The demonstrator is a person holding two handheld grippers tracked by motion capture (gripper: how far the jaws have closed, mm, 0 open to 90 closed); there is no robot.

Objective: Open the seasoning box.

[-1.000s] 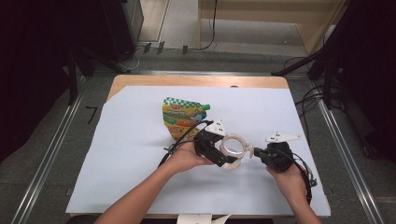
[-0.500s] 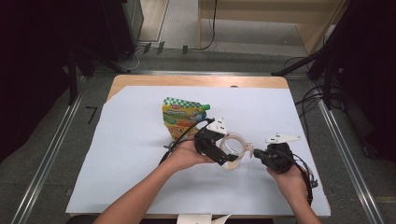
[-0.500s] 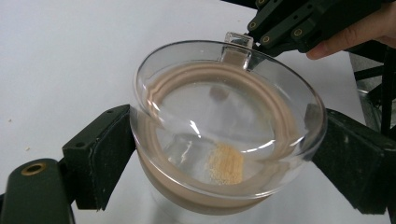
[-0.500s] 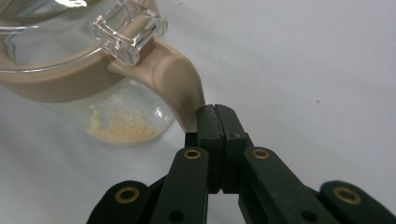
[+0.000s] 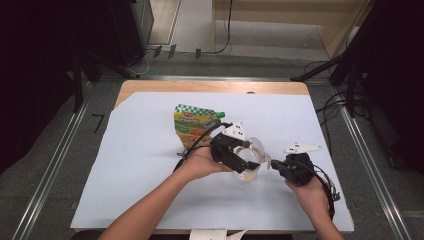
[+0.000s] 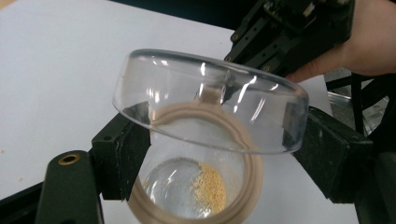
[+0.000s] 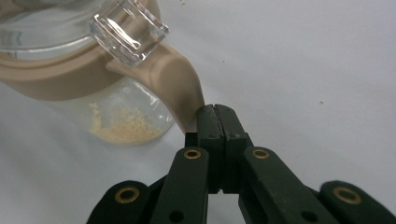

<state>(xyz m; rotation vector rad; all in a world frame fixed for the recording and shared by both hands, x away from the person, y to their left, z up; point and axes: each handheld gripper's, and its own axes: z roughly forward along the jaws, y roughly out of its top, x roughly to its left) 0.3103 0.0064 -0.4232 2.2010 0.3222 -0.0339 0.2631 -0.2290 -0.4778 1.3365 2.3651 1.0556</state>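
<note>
Clear glass jar (image 5: 248,169) with a beige rubber collar (image 6: 196,140) and a scatter of yellow grains (image 6: 210,184) on its bottom, standing on the pale blue sheet (image 5: 150,165) that covers the wooden table (image 5: 165,86). Its clear domed lid (image 6: 210,100) is tilted up off the collar, hinged at the far side. The left gripper (image 5: 239,157) straddles this lid, one black pad at each side of the dome; its jaws have just been closing, and whether the pads already press on the lid cannot be told. The right gripper (image 7: 215,122), just right of the jar, is clamped shut on the collar's beige tab (image 7: 180,88). Behind and left of the jar lies a green and orange printed pouch (image 5: 192,125).
</note>
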